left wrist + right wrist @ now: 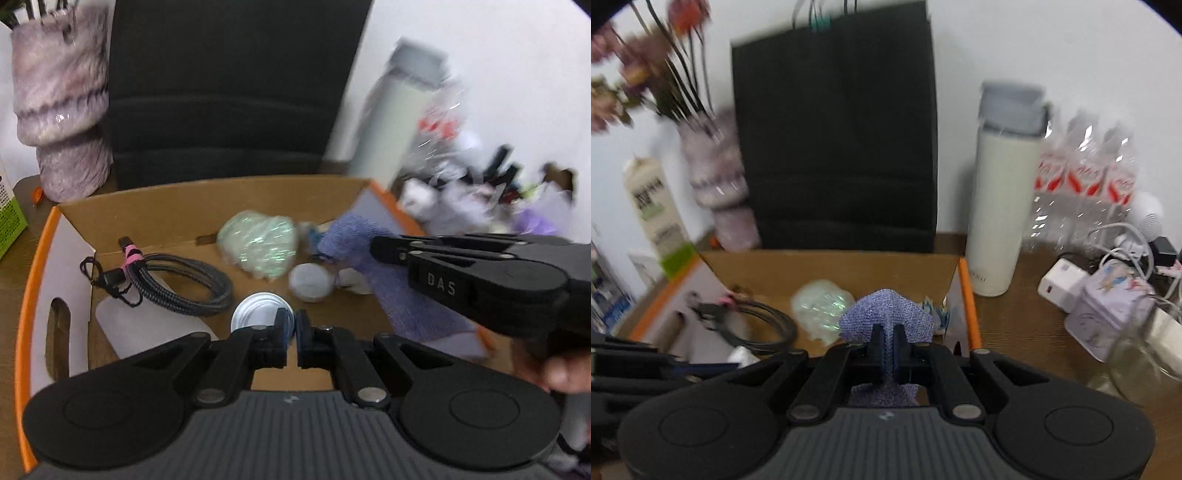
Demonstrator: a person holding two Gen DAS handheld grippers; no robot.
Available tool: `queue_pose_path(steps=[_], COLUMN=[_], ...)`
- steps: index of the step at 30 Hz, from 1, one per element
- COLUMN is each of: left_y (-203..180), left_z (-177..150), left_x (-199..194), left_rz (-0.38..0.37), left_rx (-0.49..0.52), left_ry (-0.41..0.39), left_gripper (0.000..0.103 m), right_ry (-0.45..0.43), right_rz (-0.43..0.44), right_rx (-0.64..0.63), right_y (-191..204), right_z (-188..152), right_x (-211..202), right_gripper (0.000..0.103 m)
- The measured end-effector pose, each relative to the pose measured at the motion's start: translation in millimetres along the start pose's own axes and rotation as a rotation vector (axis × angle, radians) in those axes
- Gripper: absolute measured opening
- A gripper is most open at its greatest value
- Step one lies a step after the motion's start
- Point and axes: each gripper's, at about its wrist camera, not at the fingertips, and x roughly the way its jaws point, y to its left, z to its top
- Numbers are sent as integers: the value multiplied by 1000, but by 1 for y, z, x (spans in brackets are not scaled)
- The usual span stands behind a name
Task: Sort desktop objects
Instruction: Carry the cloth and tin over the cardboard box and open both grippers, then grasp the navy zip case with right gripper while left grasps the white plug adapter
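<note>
Inside the cardboard box [207, 206] lie a coiled braided cable [177, 284], an iridescent wrapped bundle [258, 243], a silver tin [255, 314] and a small white jar [310, 282]. Left tool [291, 332]: jaws closed, empty, above the tin. Right tool [888, 345]: clamped on the purple cloth [886, 314], which drapes over the box's right side. Behind the box stand a black bag [834, 147], a white flask [1001, 199] and a vase [62, 110]. Chargers and cables crowd the brown counter [1023, 332] at right.

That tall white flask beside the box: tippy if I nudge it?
Probably. The white flask stands tall and narrow on the table, so a push near its grey lid would likely topple it. Its smooth wall looks slippery, and once down it may roll.
</note>
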Motion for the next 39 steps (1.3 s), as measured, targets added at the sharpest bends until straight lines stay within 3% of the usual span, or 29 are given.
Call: queue_pose_path(steps=[5, 9, 11, 13, 18, 20, 21, 25, 27, 33, 39], left_y=[7, 6, 9, 9, 9, 11, 11, 17, 26, 45, 42], left_z=[6, 9, 9, 10, 4, -2, -7, -45, -67, -143, -240], left_x=[30, 34, 28, 19, -28, -47, -59, -111, -135, -194, -218], left_rz=[-12, -2, -7, -2, 21, 60, 93, 195, 226, 222, 274], left_rx=[-14, -5, -22, -25, 11, 2, 5, 95, 98, 27, -48], left_ry=[74, 78, 74, 66, 11, -10, -31, -154, -177, -251, -293], left_gripper=[5, 9, 14, 32, 54, 68, 81, 100, 102, 103, 103], right_ry=[108, 129, 125, 103, 58, 41, 29, -61, -111, -176, -165], right_rz=[-31, -20, -11, -33, -23, -28, -34, -90, -102, -49, 5], right_rx=[-18, -1, -6, -15, -20, -44, -55, -100, -117, -125, -144], right_y=[5, 4, 3, 1, -2, -1, 0, -1, -3, 1, 25], right_z=[-1, -5, -4, 0, 6, 5, 3, -12, -27, -84, -168], right_x=[42, 46, 40, 27, -20, -40, -50, -102, -129, -186, -213], right_gripper=[6, 29, 30, 34, 42, 46, 51, 70, 81, 90, 90])
